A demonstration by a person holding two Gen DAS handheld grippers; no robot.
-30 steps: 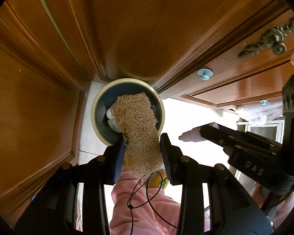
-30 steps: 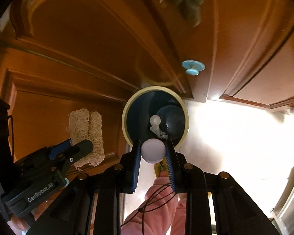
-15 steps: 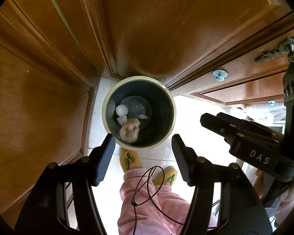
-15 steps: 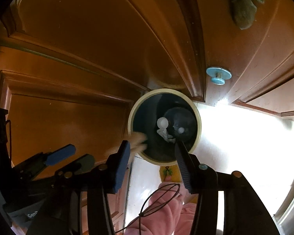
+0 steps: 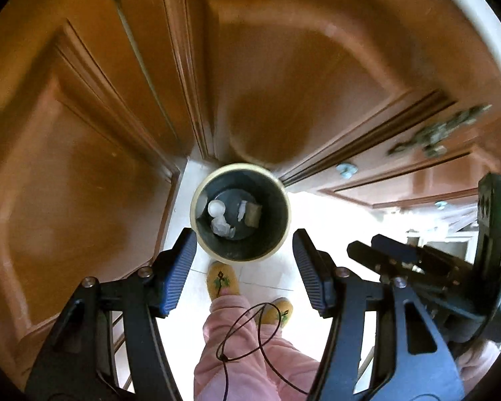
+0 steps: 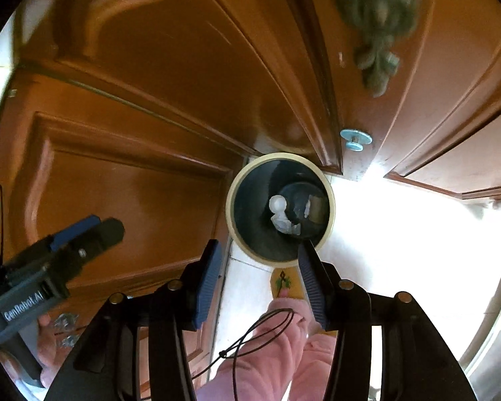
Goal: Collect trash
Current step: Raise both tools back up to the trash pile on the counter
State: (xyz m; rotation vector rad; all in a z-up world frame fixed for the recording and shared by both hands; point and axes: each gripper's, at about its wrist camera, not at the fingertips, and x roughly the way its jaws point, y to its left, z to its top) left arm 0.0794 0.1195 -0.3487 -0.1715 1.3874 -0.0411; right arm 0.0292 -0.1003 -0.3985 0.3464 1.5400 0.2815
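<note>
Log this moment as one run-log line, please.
left tongs: open, empty | right tongs: open, empty | bin: on floor by cabinet, white trash and tan pad inside | stage: both above bin

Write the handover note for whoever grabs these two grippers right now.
Left gripper: open, empty, held above the trash bin.
Right gripper: open, empty, also above the bin.
In the bin: white crumpled trash with a white ball-like piece on top, and a tan sponge-like piece beside it at the bottom.
The bin stands on the pale floor in the corner of the wooden cabinet doors, just ahead of the person's yellow slippers.
Done: these pieces are in the bin.
Left: no other trash shows in either view; look around for more before finishing.
</note>
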